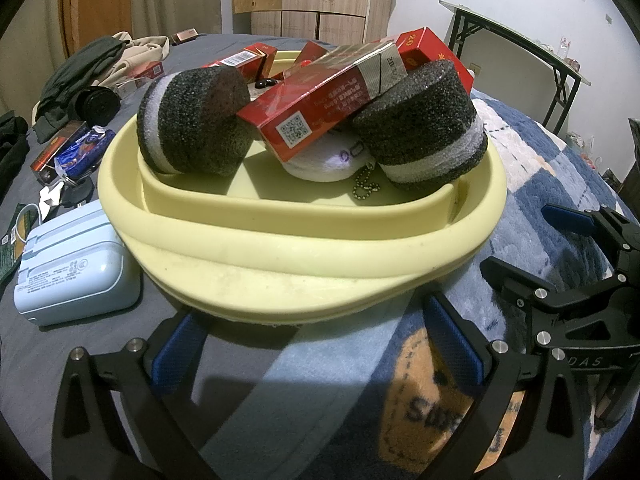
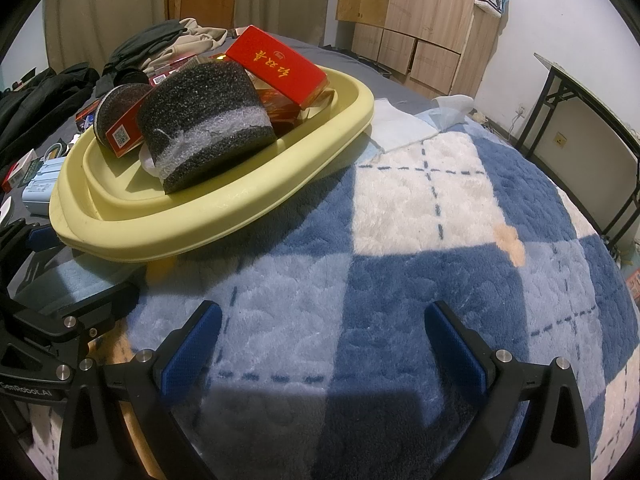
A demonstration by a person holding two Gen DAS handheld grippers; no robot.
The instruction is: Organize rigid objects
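Nearest in the left wrist view, the left hand-held gripper (image 1: 316,344) stands with its blue pads wide apart and nothing between them, poised just below the near rim of the yellow basin (image 1: 280,248). At the lower right of that frame the right hand-held gripper (image 1: 532,248) shows side-on; in its own view, the right hand-held gripper (image 2: 322,344) is likewise spread and empty over the checked blanket (image 2: 440,208) on the bed.

Further in, the basin already carries most of the load: a dark foam block (image 1: 192,120) at centre left, a second foam block (image 1: 424,128) at centre right, and a long red carton (image 1: 320,96) propped across them, tilted. A white round item with a bead chain (image 1: 328,160) lies beneath the carton; what it is I cannot quite tell.

Beyond the basin's left side, loose pieces remain on the grey sheet: a pale blue case (image 1: 72,264) at lower left and a small red box (image 1: 52,152) above it, beside a crumpled blue wrapper.

Judging from this, the sensible step is collecting those stragglers. The left tool should swing toward the frame's left edge, take the case across its narrow sides, and lower it into bare basin floor instead of onto the tilted carton, which looks liable to slide.
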